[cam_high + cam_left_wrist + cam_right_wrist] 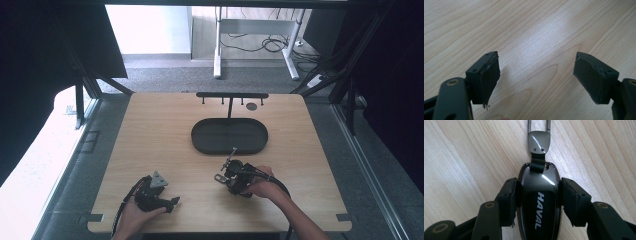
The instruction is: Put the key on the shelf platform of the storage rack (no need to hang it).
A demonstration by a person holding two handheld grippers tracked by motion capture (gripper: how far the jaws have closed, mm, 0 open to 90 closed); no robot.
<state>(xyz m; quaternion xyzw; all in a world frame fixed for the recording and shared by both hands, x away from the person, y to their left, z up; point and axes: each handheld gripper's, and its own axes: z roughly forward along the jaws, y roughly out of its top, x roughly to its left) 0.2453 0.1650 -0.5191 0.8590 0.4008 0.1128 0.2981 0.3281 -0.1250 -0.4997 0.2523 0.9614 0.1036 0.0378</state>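
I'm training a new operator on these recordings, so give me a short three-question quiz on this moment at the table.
1. True or false: the right gripper is shut on the car key fob.
2. Which word is printed on the key fob? A) HAVAL B) HONDA C) TESLA
3. Fill in: the left gripper stands ____ above the bare wooden table.

Key:
1. True. In the right gripper view both pads press the fob's sides, and its strap leads to a metal clip ahead.
2. A.
3. Open, with nothing between its jaws. In the high view the black oval tray and the hook rack lie farther back.
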